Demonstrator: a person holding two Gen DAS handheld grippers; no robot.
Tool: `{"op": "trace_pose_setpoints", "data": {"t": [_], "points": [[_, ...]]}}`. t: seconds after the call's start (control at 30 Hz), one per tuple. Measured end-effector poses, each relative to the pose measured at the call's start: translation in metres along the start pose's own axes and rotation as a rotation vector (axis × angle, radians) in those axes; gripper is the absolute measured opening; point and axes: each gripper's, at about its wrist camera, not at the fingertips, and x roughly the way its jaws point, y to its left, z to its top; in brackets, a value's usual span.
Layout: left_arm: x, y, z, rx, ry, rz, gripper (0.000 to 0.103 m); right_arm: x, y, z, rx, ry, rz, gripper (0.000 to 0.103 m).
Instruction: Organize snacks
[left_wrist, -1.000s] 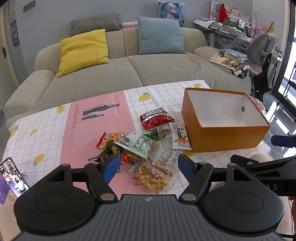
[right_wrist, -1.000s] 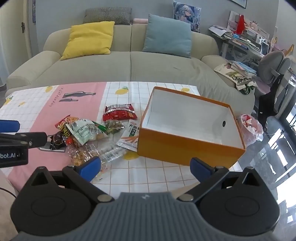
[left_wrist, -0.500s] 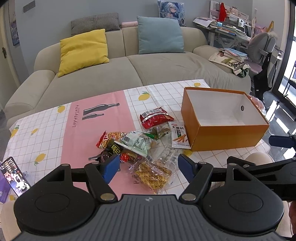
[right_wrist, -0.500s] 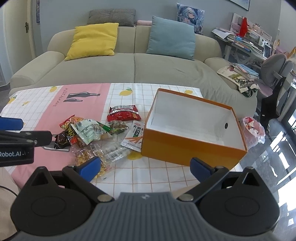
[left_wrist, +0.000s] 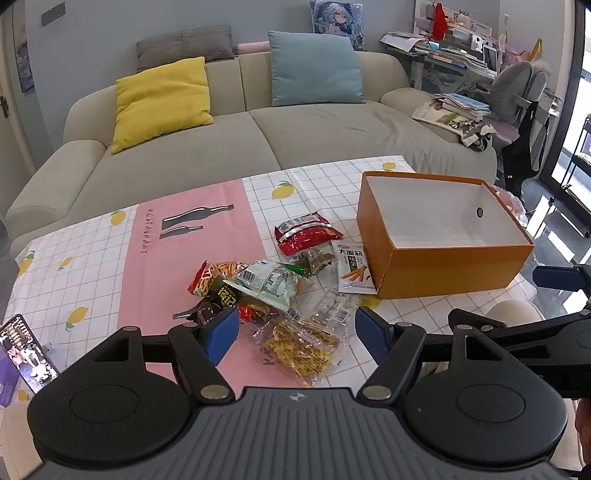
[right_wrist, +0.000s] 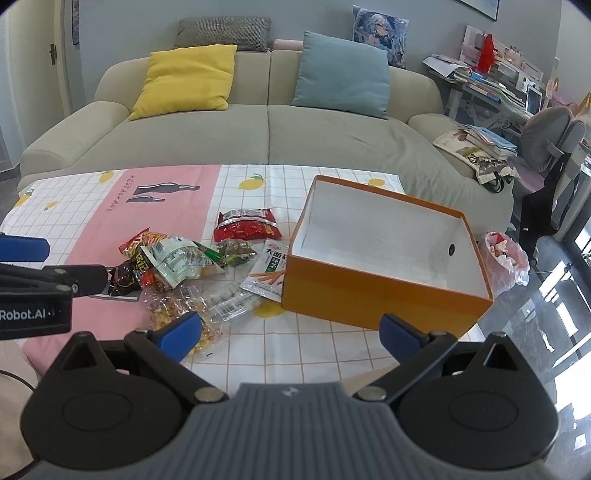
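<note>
A pile of snack packets lies mid-table on the chequered cloth, also in the right wrist view. It includes a red bag, a white packet with Chinese print and a clear bag of yellow crisps. An empty orange box with a white inside stands to the right, also in the right wrist view. My left gripper is open above the pile's near edge. My right gripper is open, in front of the box and holding nothing.
A phone lies at the table's near left corner. A beige sofa with yellow and blue cushions stands behind the table. A pink plastic bag, a chair and a cluttered desk are off the table's right end.
Both grippers have drawn back and risen slightly, so the table and sofa appear a little farther away. Nothing on the table has moved.
</note>
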Motion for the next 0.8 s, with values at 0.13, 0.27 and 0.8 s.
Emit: {"op": "trace_pose_setpoints", "data": {"t": [0.13,0.27,0.8], "points": [[0.0008,0.0015,0.0015,-0.005,0.001,-0.009,0.084,-0.0001,-0.0002,0.0,-0.002,0.0,0.0,0.1],[0.002,0.0012,0.0015,-0.007,0.002,-0.016,0.084,-0.0004,-0.0003,0.0002,-0.006,0.001,0.0,0.1],[0.0023,0.0009,0.0005,-0.005,0.001,-0.026,0.084,-0.0008,-0.0006,0.0004,-0.006,0.005,-0.002,0.1]]}}
